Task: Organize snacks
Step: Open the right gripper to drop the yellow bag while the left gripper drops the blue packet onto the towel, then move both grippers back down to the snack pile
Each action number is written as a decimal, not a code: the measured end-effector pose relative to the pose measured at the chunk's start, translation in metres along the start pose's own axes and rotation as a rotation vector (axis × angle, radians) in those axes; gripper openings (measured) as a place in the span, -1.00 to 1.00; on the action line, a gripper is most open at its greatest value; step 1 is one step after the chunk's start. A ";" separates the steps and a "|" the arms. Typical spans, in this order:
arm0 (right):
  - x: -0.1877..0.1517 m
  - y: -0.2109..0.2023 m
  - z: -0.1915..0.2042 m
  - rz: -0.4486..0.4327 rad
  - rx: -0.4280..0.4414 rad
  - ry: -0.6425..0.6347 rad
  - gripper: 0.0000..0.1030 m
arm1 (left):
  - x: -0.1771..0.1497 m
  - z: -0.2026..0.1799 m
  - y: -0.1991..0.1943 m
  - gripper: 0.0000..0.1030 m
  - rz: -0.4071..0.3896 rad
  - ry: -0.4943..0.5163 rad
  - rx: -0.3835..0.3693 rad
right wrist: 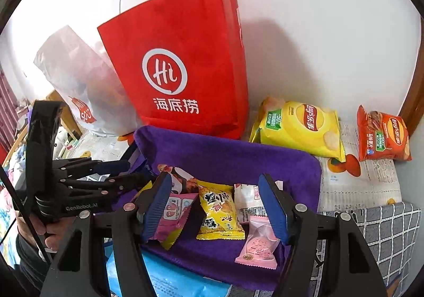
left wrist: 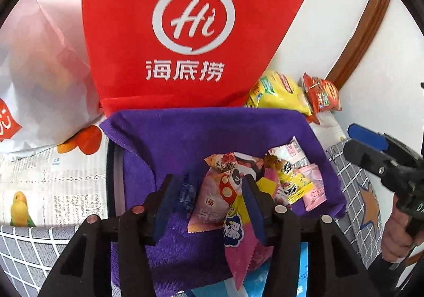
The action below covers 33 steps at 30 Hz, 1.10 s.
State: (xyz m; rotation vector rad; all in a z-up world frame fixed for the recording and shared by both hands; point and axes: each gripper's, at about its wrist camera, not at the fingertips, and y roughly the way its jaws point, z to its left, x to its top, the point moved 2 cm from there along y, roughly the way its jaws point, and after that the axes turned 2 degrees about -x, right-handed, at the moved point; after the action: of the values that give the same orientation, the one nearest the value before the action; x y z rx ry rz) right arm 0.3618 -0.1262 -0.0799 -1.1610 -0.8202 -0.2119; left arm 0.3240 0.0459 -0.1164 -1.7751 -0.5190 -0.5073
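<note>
Several small snack packets (left wrist: 238, 191) lie in a pile on a purple cloth (left wrist: 185, 133) that lines a container. My left gripper (left wrist: 206, 199) is open, its jaws on either side of a pink packet (left wrist: 209, 209) at the pile's left. My right gripper (right wrist: 214, 204) is open above the same pile, with a yellow packet (right wrist: 220, 212) and a pale pink packet (right wrist: 258, 244) between its jaws. A yellow chip bag (right wrist: 299, 127) and an orange-red chip bag (right wrist: 381, 135) lie by the wall at the right. The left gripper's fingers (right wrist: 111, 167) show at left in the right wrist view.
A red paper bag (right wrist: 180, 64) stands against the wall behind the cloth, with a white plastic bag (right wrist: 79, 85) to its left. A printed tablecloth (left wrist: 53, 185) and a grey checked cloth (right wrist: 384, 238) cover the surface. A light blue packet (right wrist: 169, 278) lies at the front.
</note>
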 end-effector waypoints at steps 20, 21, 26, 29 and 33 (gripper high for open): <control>-0.072 -0.079 0.030 -0.083 -0.140 -0.015 0.31 | -0.012 -0.033 -0.077 0.04 -0.098 0.033 -0.025; -0.078 -0.083 0.029 -0.083 -0.146 -0.007 0.31 | -0.017 -0.035 -0.080 0.04 -0.095 0.045 -0.014; -0.119 -0.090 0.028 -0.014 -0.119 0.032 0.31 | -0.051 -0.037 -0.097 0.04 -0.097 0.081 0.039; -0.147 -0.091 0.035 0.009 -0.117 0.021 0.30 | -0.070 -0.032 -0.104 0.04 -0.082 0.074 0.046; -0.178 -0.086 0.046 0.034 -0.101 -0.003 0.20 | -0.096 -0.019 -0.108 0.04 -0.062 0.050 0.085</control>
State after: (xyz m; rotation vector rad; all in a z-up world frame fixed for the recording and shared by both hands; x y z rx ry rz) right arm 0.1690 -0.1670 -0.1298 -1.2692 -0.7989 -0.2253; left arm 0.1815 0.0456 -0.0844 -1.6657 -0.5549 -0.5634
